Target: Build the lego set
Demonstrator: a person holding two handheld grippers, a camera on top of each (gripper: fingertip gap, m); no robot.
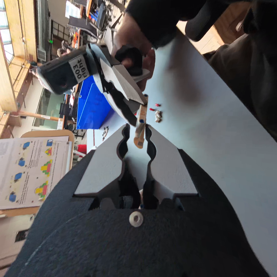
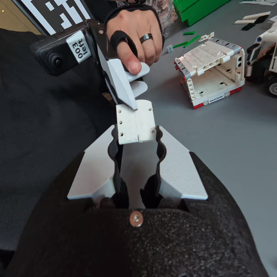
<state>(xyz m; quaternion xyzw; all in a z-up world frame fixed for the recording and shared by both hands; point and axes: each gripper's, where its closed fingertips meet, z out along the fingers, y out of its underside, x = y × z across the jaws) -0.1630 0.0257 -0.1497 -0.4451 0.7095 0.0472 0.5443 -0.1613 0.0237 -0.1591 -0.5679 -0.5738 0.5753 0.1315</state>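
White plastic makes up the flat Lego panel (image 2: pixel 135 123), a 2-section piece with round pin holes along its left edge and corners; in the left wrist view it shows edge-on as a thin tan-white strip with blue pins (image 1: pixel 140 119). It hangs in the air above the grey table (image 2: pixel 209 142), held between both tools.

Going left to right in the right wrist view: a black camera carries a white printed sticker (image 2: pixel 79 48), a gloved hand (image 2: pixel 134 40) with a dark ring squeezes the left gripper (image 2: pixel 131 107), whose fingers are pinched together on the panel's top edge. The right gripper (image 2: pixel 136 134) has its fingers spread to the panel's width, pressing its 2 side edges. Farther right lies a white boxy Lego body with red studs (image 2: pixel 209 75) bearing a small lettered plate, beside a partly built white truck (image 2: pixel 266 60); green bricks (image 2: pixel 190 40) lie beyond.

In the left wrist view, an instruction sheet (image 1: pixel 33 169) stands left, a blue bin (image 1: pixel 93 104) behind, small red and white pieces (image 1: pixel 157 113) right.
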